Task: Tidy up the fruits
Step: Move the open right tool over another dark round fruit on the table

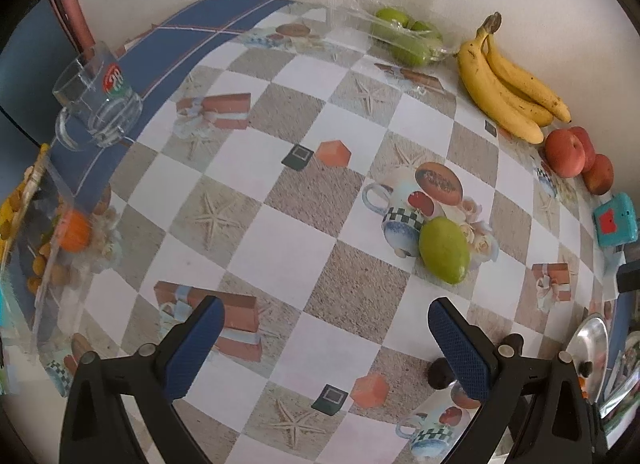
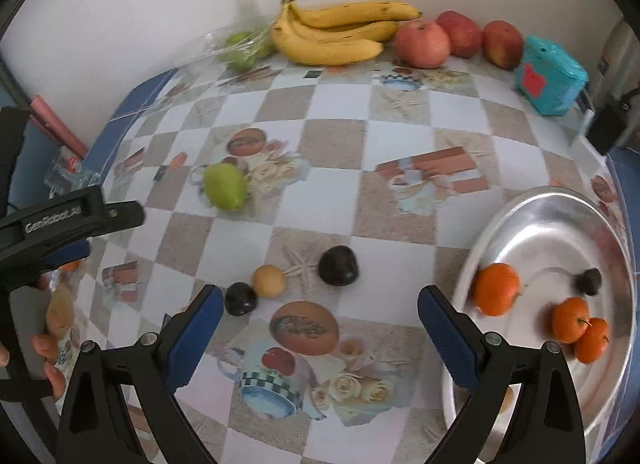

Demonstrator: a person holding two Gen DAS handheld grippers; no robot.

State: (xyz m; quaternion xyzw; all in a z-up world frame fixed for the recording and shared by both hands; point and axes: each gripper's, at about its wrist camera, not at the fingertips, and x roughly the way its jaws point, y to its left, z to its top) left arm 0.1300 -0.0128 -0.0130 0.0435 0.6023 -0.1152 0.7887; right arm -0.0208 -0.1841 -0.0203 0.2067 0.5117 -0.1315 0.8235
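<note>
Grippers both spread wide, nothing held: left gripper [image 1: 324,334], right gripper [image 2: 320,316], textured blue pads. Round shiny metal tray [image 2: 532,219] holds three oranges [image 2: 496,288] and one dark plum [image 2: 589,280]. Smooth green pear [image 2: 224,186] lies alone mid-table; two plums [image 2: 338,265] and a tan fruit [image 2: 269,281] sit near right gripper. Bananas [image 2: 340,29], apples [image 2: 422,43] along wall.

Each black plastic gripper, left [image 1: 324,338] and right [image 2: 320,328], carries blue textured finger pads [image 1: 460,348], silver screws and, on the left one, white "GenRobot.AI" lettering.
</note>
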